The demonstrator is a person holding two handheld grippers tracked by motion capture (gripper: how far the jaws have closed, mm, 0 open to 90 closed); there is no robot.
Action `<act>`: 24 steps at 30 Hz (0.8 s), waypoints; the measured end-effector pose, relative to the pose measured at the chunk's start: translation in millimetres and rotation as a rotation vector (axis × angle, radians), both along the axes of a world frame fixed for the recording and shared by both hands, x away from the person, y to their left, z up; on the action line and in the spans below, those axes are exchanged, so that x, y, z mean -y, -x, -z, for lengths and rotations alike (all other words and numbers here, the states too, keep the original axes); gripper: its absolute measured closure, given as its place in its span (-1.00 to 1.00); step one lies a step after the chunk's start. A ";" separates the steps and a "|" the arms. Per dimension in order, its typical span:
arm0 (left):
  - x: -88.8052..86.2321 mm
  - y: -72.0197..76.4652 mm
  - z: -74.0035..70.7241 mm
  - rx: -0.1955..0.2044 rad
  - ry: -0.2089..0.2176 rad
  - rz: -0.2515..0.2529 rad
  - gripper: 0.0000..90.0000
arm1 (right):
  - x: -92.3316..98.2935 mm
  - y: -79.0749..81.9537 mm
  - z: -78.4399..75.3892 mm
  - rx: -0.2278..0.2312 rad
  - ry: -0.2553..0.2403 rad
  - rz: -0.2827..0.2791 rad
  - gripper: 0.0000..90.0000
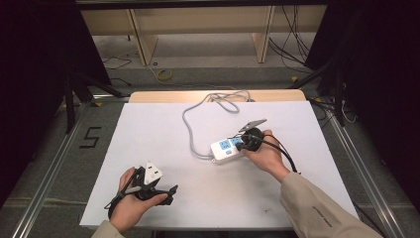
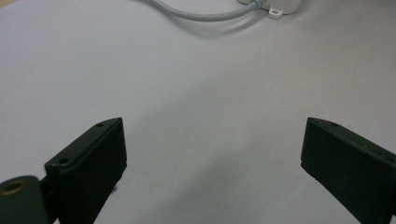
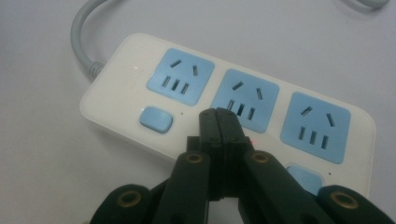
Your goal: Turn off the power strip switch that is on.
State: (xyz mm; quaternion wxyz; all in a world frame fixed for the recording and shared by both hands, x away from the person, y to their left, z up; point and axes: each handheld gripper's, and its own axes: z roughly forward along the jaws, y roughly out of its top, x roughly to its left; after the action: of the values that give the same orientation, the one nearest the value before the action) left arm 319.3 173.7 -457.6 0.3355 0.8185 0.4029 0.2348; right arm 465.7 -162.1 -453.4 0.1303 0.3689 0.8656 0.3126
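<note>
A: While both hands rest, I note my right gripper [image 3: 218, 114] with its jaws pressed flat together, nothing between them. The tips sit over the middle of the white plastic power strip with three blue sockets [image 3: 140, 70], at the near edge of the centre socket, just beside a small red light. Whether they touch the casing I cannot tell.

B: Where does the strip lie?

A: Right of the middle of the white table sheet [image 1: 148, 134], lying slantwise, its grey cable [image 1: 190, 129] looping up to the far edge. One blue switch button [image 3: 156, 119] lies left of my tips; a second is half hidden behind the gripper's arms.

B: Your left side?

A: My left gripper [image 1: 171, 192] lies near the front left corner, jaws spread wide and holding nothing, bare sheet between them. Its view catches the strip's mounting tab [image 2: 275, 12] and a bend of cable at the top, well apart.

B: Room?

A: Open sheet between the two grippers; the front edge is close under my left hand [image 1: 130, 201].
</note>
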 end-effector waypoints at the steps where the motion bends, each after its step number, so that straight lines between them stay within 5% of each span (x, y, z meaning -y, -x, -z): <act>1: -0.1 -0.1 0.0 0.000 0.000 0.000 -0.86 | 0.2 0.1 -1.9 0.003 -0.013 0.004 1.00; 24: -0.5 -0.3 0.0 0.003 0.003 -0.004 -0.85 | 7.3 -0.2 -7.3 0.037 -0.020 0.008 1.00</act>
State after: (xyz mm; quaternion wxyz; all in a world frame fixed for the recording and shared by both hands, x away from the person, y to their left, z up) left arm 319.6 174.2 -457.5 0.3367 0.8170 0.4043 0.2361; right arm 465.9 -169.4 -446.1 0.1436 0.3677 0.8584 0.3275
